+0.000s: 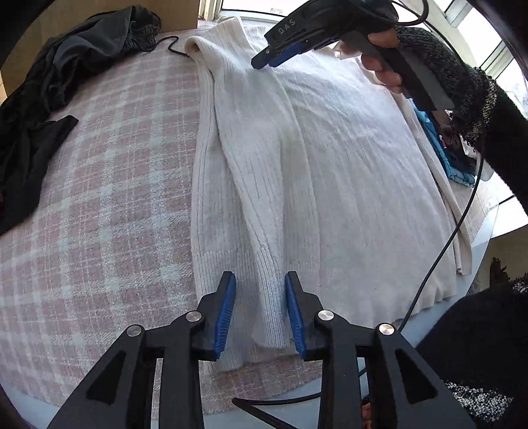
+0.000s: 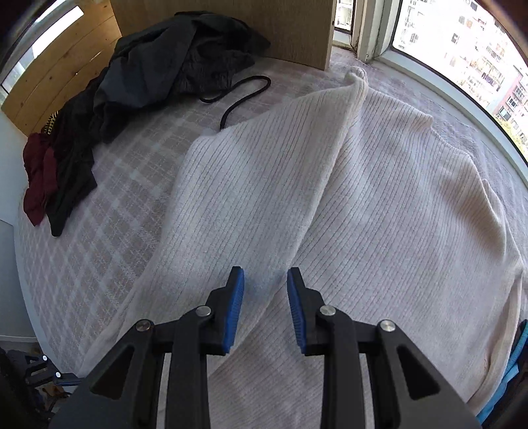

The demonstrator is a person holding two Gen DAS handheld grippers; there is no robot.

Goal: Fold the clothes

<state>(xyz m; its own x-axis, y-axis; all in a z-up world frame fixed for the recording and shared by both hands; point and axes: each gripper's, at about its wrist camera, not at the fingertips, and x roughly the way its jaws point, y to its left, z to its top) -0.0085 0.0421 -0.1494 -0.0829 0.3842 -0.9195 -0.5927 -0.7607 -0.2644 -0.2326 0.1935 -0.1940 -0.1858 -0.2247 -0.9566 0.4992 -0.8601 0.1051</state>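
Sweater [image 1: 330, 171] lies flat on the pink checked blanket [image 1: 109, 198], one side folded over.

Left gripper [image 1: 260, 307] hangs above its bottom edge, blue pads apart, holding nothing. Right gripper [image 2: 265, 303] is over the folded part, pads apart too. A dark pile of clothes [image 2: 158, 66] sits near the wooden board [image 2: 231, 19]. No boxes or baskets show.
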